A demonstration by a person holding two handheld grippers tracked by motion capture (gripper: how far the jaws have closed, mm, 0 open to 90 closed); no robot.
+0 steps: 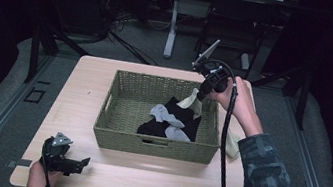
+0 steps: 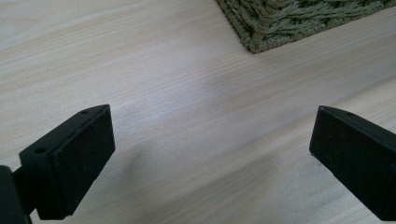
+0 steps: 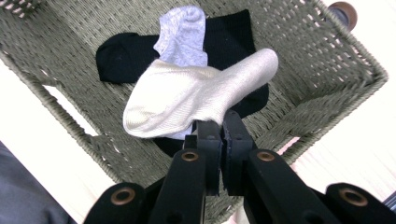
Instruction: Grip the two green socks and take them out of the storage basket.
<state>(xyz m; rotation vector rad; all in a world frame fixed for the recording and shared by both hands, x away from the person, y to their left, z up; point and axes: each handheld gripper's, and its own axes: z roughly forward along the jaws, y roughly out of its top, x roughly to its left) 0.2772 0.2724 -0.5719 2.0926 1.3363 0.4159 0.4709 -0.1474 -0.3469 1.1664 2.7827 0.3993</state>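
Note:
My right gripper [image 1: 200, 98] hangs over the right side of a green woven basket [image 1: 115, 116], shut on one end of a cream sock [image 1: 190, 102] that dangles above the basket's contents. In the right gripper view the sock [image 3: 196, 95] droops from the closed jaws of that gripper [image 3: 222, 128], with a grey sock [image 3: 182, 37] and a black garment [image 3: 126, 56] lying in the basket [image 3: 327, 60] below. My left gripper [image 1: 85, 162] rests at the table's front left corner. Its jaws stand wide apart over bare wood in the left gripper view [image 2: 210, 154], holding nothing.
A second cream sock [image 1: 232, 143] lies on the table just right of the basket. The basket's corner [image 2: 289, 23] is ahead of the left gripper. Beyond the table stand a chair [image 1: 237, 18] and a desk leg [image 1: 172, 23] on a dark floor.

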